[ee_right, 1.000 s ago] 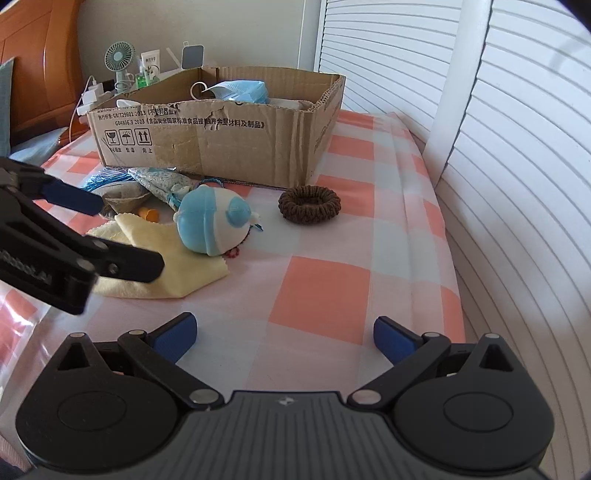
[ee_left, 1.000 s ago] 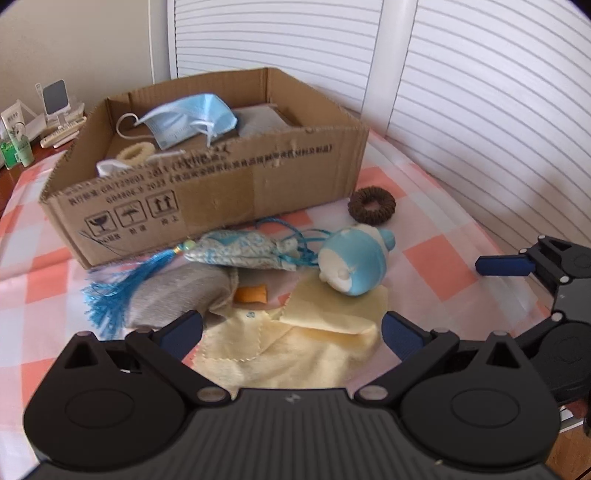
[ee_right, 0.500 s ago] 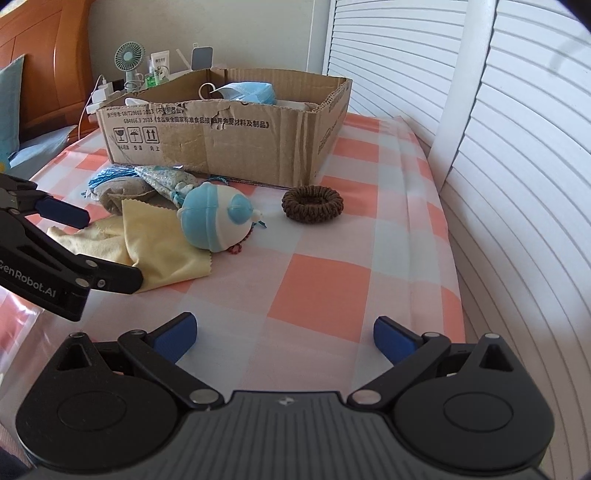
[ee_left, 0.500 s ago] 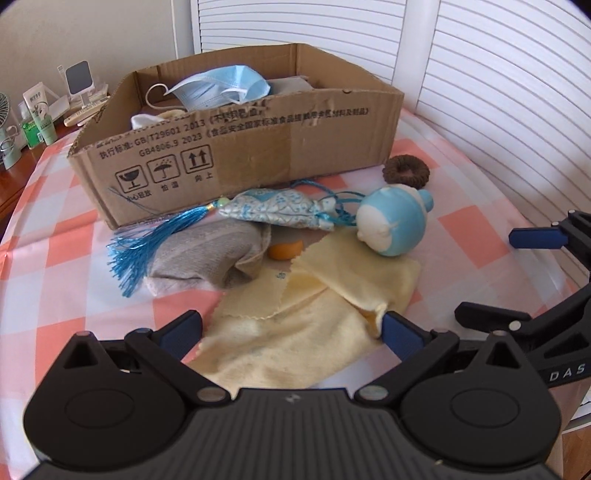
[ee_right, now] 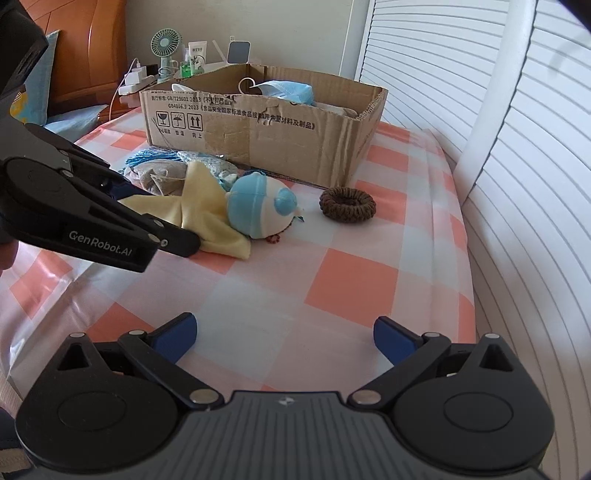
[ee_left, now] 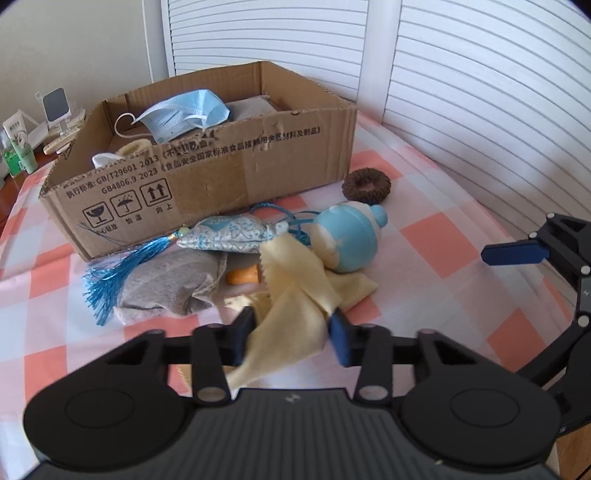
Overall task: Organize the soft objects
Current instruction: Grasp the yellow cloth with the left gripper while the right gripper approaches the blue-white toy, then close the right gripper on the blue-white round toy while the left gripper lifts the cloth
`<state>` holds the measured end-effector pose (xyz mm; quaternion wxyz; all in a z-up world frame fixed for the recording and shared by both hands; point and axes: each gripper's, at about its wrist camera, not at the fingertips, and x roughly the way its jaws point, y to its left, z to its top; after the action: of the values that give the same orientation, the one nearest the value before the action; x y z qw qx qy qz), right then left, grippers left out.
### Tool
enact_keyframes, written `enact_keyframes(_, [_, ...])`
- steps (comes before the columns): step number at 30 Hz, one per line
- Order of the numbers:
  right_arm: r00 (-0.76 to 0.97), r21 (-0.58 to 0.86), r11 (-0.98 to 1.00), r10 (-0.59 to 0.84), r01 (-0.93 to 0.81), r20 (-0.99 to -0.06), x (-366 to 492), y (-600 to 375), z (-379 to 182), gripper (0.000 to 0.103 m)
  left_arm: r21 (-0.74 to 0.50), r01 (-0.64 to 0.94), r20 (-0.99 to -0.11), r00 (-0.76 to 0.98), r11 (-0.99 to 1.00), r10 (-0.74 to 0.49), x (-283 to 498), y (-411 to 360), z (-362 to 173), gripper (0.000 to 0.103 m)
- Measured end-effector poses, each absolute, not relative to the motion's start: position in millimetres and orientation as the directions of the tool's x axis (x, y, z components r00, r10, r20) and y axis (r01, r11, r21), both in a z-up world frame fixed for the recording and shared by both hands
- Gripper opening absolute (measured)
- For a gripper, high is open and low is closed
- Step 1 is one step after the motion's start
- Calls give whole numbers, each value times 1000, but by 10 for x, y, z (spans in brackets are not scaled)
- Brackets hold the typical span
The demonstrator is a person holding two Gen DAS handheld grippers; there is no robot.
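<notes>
The yellow cloth (ee_left: pixel 295 295) lay bunched on the checked tablecloth (ee_left: pixel 436 240) in front of the cardboard box (ee_left: pixel 229 177), one fold pulled up — the left gripper (ee_left: pixel 291 325) had just been closing its jaws, and they pinched that fold between the pads. A blue-and-white plush toy (ee_left: pixel 343 240) sat on the cloth's far edge, a grey pouch (ee_left: pixel 166 280) just beside it. The right gripper (ee_right: pixel 284 334) hung spread wide over bare tablecloth — nothing in it.

White louvred shutters (ee_right: pixel 517 155) let in daylight beside a cream wall (ee_right: pixel 258 29), an orange-brown wooden headboard (ee_right: pixel 88 62) and a pink-and-white checked tablecloth (ee_right: pixel 351 280).
</notes>
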<state>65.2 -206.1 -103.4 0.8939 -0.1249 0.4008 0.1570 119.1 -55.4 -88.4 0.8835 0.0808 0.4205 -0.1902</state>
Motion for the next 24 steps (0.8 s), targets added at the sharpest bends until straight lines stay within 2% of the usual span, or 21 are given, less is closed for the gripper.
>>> enact_keyframes(3, [630,-94,919,186,-384,-754,653,-2042,-1018,103,-20,412,-772,572,911,-276,1154,-493,-871,19])
enact_keyframes(5, [632,-93,919,187,-383,-752,652,-2035,-1010,103,-22,413,-772,572,910,-278,1122,-431,-859,17])
enact_keyframes(13, [646,-54,929,212,-366,-733,766,-1994,-983,103,11,370,-772,594,929,-227,969,-99,-837,17])
enact_keyframes(15, [654,-58,930,211,-364,-726,820,-1946,-994,100,16,347,-772,601,938,-209,951,-22,-830,17])
enact_keyframes(19, [662,-62,932,206,-357,-720,948,-1839,-1009,89,17,324,-769,609,946,-195,928,82,-833,17])
enact_keyframes(24, [692,-64,933,215,-354,-689,1100,-1677,-974,87,11,320,-768,610,947,-197,924,109,-848,17])
